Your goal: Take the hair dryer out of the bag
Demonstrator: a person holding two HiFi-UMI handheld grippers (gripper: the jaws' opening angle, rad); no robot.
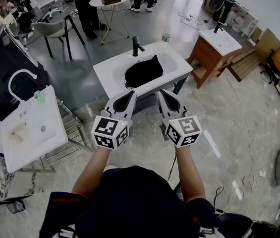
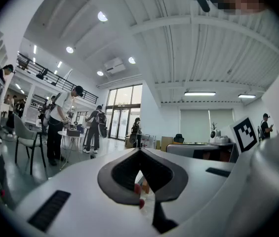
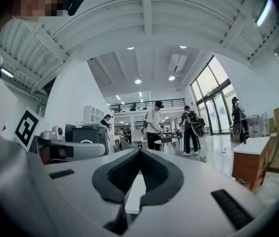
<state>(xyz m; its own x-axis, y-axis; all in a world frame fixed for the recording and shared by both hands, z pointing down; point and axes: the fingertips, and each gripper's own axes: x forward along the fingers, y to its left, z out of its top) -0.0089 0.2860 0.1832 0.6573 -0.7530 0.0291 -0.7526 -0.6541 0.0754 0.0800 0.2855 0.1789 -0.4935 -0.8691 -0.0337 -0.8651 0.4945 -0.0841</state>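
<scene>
A black bag (image 1: 143,72) lies in the basin of a white sink unit (image 1: 179,66) just ahead of me in the head view. No hair dryer shows; the bag looks closed and hides its contents. My left gripper (image 1: 130,94) is held level short of the sink's near edge, jaws shut with nothing between them. Beside it, my right gripper (image 1: 163,92) is also shut and empty. In the left gripper view the left gripper (image 2: 139,149) shows its pads meeting, and so does the right gripper (image 3: 140,151) in the right gripper view. The bag is out of both gripper views.
A black faucet (image 1: 137,46) and a water bottle (image 1: 166,34) stand at the sink's far edge. A wooden vanity (image 1: 215,53) is at the right, another white basin (image 1: 30,128) at the left. People, a chair (image 1: 55,29) and a round table (image 1: 111,1) are beyond. Cables lie on the floor.
</scene>
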